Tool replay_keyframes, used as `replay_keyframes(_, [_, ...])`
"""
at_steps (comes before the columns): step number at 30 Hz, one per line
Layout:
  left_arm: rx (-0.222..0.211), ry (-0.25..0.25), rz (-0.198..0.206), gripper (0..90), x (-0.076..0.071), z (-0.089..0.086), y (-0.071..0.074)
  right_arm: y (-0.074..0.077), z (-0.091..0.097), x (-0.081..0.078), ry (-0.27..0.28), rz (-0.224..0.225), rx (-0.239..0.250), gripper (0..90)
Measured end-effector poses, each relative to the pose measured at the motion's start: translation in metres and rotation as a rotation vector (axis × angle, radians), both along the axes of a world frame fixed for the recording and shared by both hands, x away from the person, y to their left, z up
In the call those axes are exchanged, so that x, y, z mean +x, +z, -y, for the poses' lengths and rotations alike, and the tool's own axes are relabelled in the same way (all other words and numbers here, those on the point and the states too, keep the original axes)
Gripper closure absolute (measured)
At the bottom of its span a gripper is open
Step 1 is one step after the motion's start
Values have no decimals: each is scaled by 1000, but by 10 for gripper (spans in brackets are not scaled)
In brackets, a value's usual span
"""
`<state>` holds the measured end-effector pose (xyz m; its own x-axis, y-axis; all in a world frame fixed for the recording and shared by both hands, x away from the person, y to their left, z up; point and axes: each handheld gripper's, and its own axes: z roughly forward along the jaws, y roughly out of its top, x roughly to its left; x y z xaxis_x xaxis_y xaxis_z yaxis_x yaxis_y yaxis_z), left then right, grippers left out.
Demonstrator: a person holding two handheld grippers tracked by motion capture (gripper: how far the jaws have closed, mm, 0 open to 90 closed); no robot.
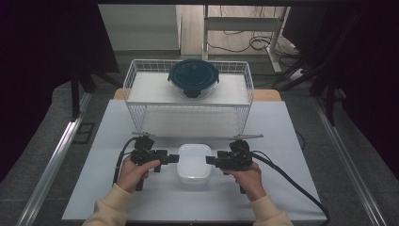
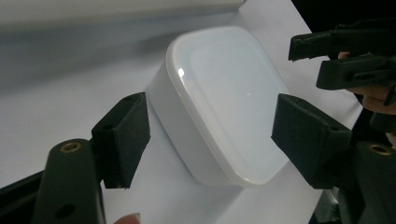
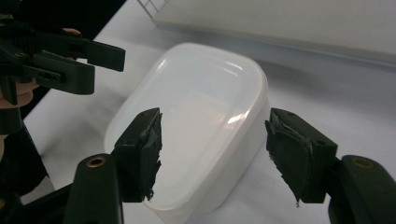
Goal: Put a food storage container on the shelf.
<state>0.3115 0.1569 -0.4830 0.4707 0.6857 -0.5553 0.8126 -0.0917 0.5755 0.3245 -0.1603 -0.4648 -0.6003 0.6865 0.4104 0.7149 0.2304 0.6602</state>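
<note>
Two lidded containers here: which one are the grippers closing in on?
The white rounded-square container on the table, flanked by the left gripper and right gripper. The dark blue round one sits farther back, in the wire basket.

In the right gripper view, the near corner of the white rounded plastic container [image 3: 196, 126], between the fingers [image 3: 140, 154], runs off the bottom edge. The white wire basket [image 3: 152, 5] beyond them is cropped and blurred.

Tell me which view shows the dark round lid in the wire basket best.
The high view: the dark round lid sits whole and clear on its container in the wire basket. The two gripper views look at the white box instead and give nothing of the lid.
</note>
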Motion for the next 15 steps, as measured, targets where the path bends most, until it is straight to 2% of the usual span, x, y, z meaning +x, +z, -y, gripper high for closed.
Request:
replay_keyframes(3, [-2,1,-18,286,2,0,-5,-5,0,0,7,-11,-16,356])
replay_keyframes(6, [-39,2,-29,306,3,1,-7,-10,-1,1,7,-28,-17,366])
replay_keyframes(9, [-57,-4,-63,331,6,0,-14,-14,-2,2,8,-31,-17,381])
replay_keyframes(11, [-127,-18,-100,345,7,0,-17,-15,-2,2,0,-33,-13,394])
replay_keyframes(12, [-131,-16,-101,346,8,0,-17,-15,-2,3,-1,-37,-11,400])
replay_keyframes(13, [-116,-7,-93,353,8,1,-17,-16,-2,3,-1,-38,-9,408])
replay_keyframes(15, [-111,8,-101,362,8,4,-19,-17,-2,3,-3,-44,-6,424])
